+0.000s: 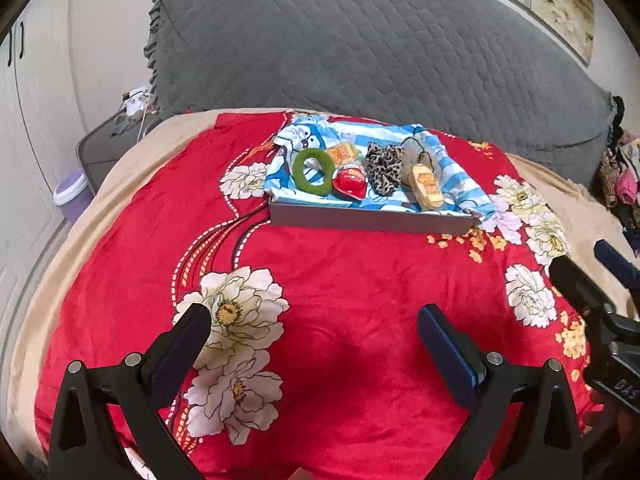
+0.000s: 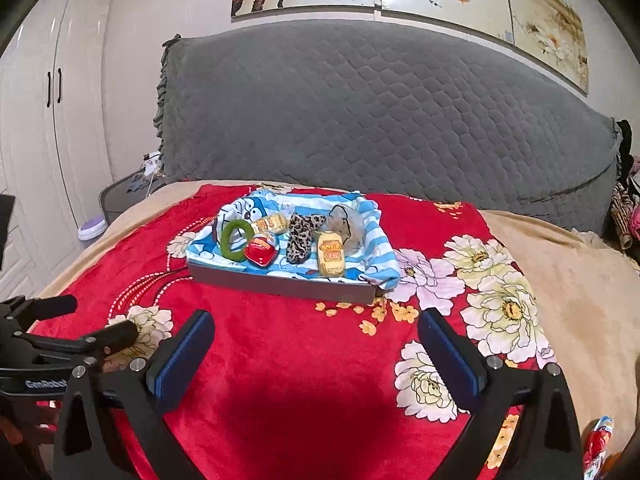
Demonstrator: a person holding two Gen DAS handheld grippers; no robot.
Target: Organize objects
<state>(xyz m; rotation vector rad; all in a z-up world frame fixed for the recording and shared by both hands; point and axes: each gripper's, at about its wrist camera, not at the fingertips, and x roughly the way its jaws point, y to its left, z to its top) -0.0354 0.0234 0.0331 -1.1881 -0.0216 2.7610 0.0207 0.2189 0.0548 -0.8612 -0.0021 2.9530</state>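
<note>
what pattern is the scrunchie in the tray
Leopard print, tan with dark spots. The scrunchie lies mid-tray on the striped cloth; the left wrist view shows it best.

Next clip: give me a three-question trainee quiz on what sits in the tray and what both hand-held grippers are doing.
1. True or false: the green ring lies in the tray.
2. Which item lies just right of the red packet? A) the leopard scrunchie B) a spoon C) a cup
3. Fill in: both the left hand-held gripper and the right hand-held gripper are ____ and hold nothing.

Key: 1 true; 2 A; 3 open.
</note>
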